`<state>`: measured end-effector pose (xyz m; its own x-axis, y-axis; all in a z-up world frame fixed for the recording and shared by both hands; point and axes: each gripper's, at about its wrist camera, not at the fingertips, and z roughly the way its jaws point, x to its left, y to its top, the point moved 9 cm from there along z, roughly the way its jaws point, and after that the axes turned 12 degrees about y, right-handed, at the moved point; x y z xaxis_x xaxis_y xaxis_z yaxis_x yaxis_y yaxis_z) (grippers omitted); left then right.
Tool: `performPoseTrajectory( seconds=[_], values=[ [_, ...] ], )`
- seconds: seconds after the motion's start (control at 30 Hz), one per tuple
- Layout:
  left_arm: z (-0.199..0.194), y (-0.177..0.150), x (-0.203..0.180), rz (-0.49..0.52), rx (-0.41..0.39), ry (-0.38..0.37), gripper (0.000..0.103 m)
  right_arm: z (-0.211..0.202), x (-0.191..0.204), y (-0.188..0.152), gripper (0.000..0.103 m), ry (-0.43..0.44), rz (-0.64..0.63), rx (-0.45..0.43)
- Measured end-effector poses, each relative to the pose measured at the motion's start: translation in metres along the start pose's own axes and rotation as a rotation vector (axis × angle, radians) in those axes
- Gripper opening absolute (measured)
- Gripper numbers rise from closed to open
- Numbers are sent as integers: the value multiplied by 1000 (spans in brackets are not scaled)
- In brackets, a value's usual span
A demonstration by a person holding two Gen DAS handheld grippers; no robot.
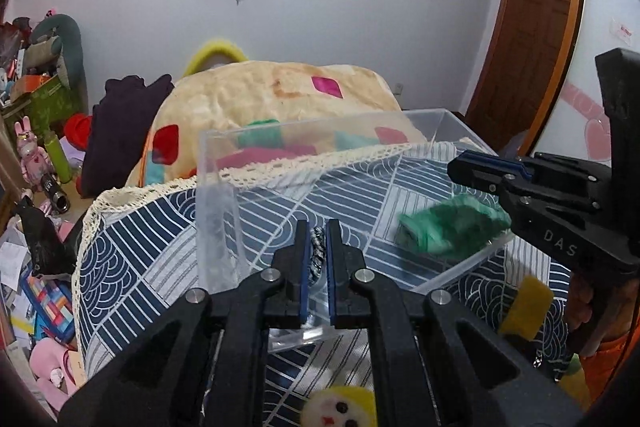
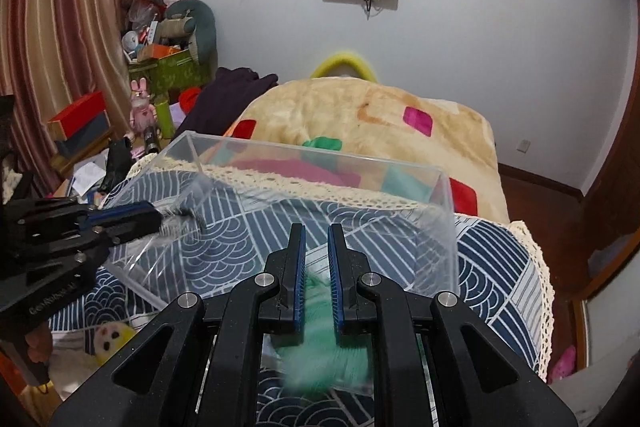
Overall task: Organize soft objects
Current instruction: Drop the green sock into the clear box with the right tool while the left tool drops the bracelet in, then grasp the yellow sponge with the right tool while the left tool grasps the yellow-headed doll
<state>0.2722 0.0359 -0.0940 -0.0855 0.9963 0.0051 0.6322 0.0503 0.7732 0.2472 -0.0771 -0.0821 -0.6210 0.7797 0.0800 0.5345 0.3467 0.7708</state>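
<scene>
The left gripper (image 1: 318, 247) pinches a black-and-white braided piece (image 1: 317, 253), mostly hidden between its 2 fingers, over the clear box (image 1: 216, 163)'s near-left corner. The right gripper (image 2: 316, 267) stands narrowly parted above a blurred green fuzzy object (image 2: 320, 359) in the box's near-right; contact is unclear. A yellow doll (image 1: 340, 407) is cut off nearby.

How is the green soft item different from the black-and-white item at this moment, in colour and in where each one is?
The green soft item is plain green and fluffy; the black-and-white item is thin, speckled black and white. The green soft item lies low in the clear box below the right gripper, not pinched; the black-and-white item is clamped between the fingers of the left gripper. Both are at the clear box.
</scene>
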Motion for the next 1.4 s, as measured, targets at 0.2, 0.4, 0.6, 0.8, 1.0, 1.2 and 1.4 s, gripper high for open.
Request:
performPoseTrajectory(
  seconds=[0.2,0.4,0.6,0.8,1.0,1.2,1.4],
  values=[
    [-10,0,-3,8,-6,-7,6,-11,5,8,25,11,-11,-29],
    [-35,8,-3,5,-54,-15,20,-38,9,18,39,16,-13,-105],
    [-69,15,-5,24,-130,3,38,-64,13,23,51,5,-25,-173],
    [-101,17,-4,5,-191,-9,59,-83,16,18,62,-4,-32,-215],
    [-115,5,2,-13,-215,3,77,-93,15,7,69,-17,-29,-230],
    [-102,-23,9,-7,-159,37,77,-99,11,-15,77,-48,-20,-241],
    [-78,-59,10,-20,-66,38,77,-91,1,-45,78,-75,18,-200]
  ],
)
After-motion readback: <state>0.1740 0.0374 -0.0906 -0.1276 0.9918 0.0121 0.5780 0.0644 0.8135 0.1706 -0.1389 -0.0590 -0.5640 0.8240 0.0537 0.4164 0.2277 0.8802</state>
